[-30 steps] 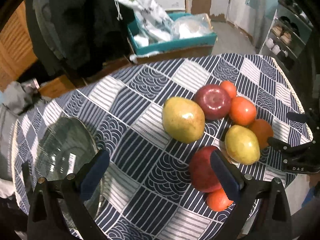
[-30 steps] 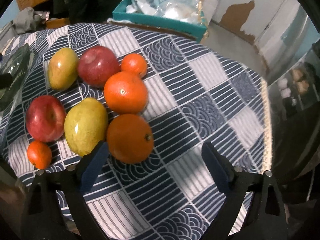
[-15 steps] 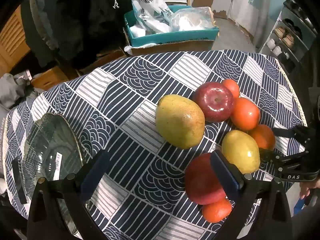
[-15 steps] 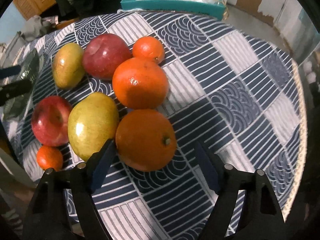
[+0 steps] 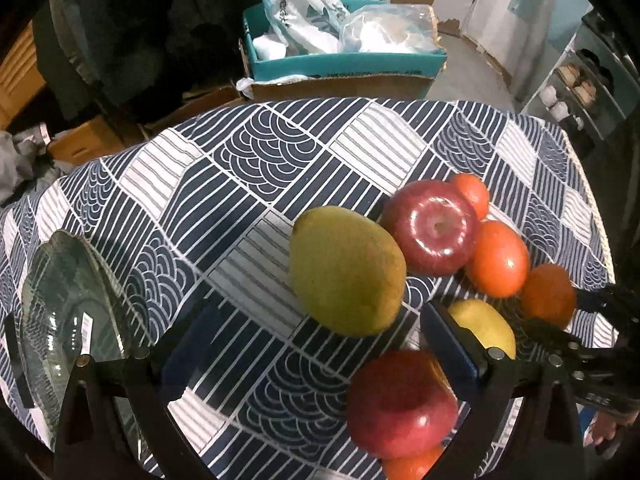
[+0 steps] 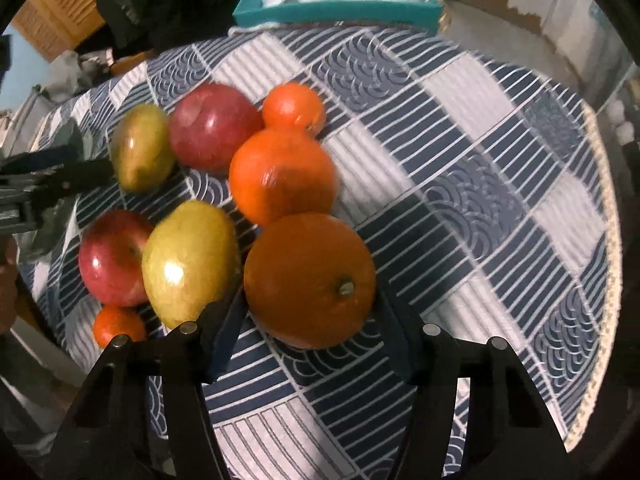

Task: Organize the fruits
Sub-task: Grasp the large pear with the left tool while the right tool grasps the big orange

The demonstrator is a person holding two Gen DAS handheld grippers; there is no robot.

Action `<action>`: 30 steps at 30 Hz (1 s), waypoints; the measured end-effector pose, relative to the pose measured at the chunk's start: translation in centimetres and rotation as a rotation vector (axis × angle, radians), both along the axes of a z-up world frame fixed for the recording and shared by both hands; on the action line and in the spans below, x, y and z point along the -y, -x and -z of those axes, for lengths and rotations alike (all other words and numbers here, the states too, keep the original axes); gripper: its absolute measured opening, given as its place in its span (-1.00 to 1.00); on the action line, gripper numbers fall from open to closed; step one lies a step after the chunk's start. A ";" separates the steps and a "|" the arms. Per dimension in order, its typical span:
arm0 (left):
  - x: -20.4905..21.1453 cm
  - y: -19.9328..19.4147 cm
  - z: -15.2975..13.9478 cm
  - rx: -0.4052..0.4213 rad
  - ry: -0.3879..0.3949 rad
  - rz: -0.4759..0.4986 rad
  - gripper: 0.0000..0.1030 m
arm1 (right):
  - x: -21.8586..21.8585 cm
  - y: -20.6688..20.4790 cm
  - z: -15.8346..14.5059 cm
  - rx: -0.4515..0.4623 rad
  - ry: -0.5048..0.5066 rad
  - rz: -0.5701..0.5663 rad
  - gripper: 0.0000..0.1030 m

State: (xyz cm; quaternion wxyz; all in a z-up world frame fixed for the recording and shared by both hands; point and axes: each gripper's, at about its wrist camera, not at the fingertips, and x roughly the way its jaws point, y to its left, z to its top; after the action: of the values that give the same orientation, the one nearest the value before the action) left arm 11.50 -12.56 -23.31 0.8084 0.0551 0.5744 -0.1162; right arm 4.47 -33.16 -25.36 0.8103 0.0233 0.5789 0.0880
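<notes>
My right gripper (image 6: pixel 308 320) has just been closing; its pads now flank the big orange (image 6: pixel 310 280) at six o'clock of the fruit cluster, apparently touching, so a lift can follow. My left gripper (image 5: pixel 320 344) stays wide, empty, nearing the pear (image 5: pixel 346 272). Only its view shows the glass bowl (image 5: pixel 68 312) at nine o'clock.

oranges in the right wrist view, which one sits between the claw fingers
The biggest orange, nearest the camera with its stem nub facing out. The right claw brackets it; the other three oranges lie farther off, outside the fingers.
</notes>
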 end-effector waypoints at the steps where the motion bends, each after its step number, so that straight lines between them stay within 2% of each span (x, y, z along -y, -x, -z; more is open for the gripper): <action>1: 0.1 -0.2 0.3 -0.006 0.001 0.000 0.97 | 0.1 -0.1 -0.3 0.012 0.006 0.009 0.21; 5: 0.3 -1.1 1.4 -0.027 -0.002 -0.002 0.97 | 1.0 -0.5 -1.1 0.048 0.033 0.044 0.21; 9: 0.2 -1.8 2.2 -0.038 0.032 -0.007 0.97 | 1.9 -0.8 -1.0 0.050 0.034 0.072 0.21; 13: 0.7 -2.3 2.7 -0.041 0.029 0.006 0.96 | 2.2 -1.3 -0.6 0.042 0.036 0.081 0.21; 16: 0.8 -2.6 3.2 -0.066 0.071 0.012 0.75 | 2.0 -1.5 -0.3 0.038 0.040 0.079 0.21; 18: 0.7 -2.8 3.6 -0.089 0.106 0.017 0.54 | 1.9 -1.6 -0.1 0.040 0.042 0.078 0.21; 20: 0.9 -2.6 3.7 -0.095 0.129 0.025 0.49 | 1.8 -1.7 -0.1 0.044 0.041 0.077 0.21; 26: 1.1 -2.3 3.5 -0.075 0.120 0.035 0.48 | 1.2 -1.9 -0.5 0.069 0.055 0.076 0.21; 30: 1.0 -1.6 3.2 -0.037 0.078 0.035 0.48 | 0.7 -1.9 -1.0 0.096 0.072 0.067 0.21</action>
State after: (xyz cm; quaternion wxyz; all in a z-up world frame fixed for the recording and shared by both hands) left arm 13.10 -13.59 -26.52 0.7971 0.0313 0.5831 -0.1537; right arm 6.42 -33.86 -24.36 0.8401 0.0093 0.5409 0.0408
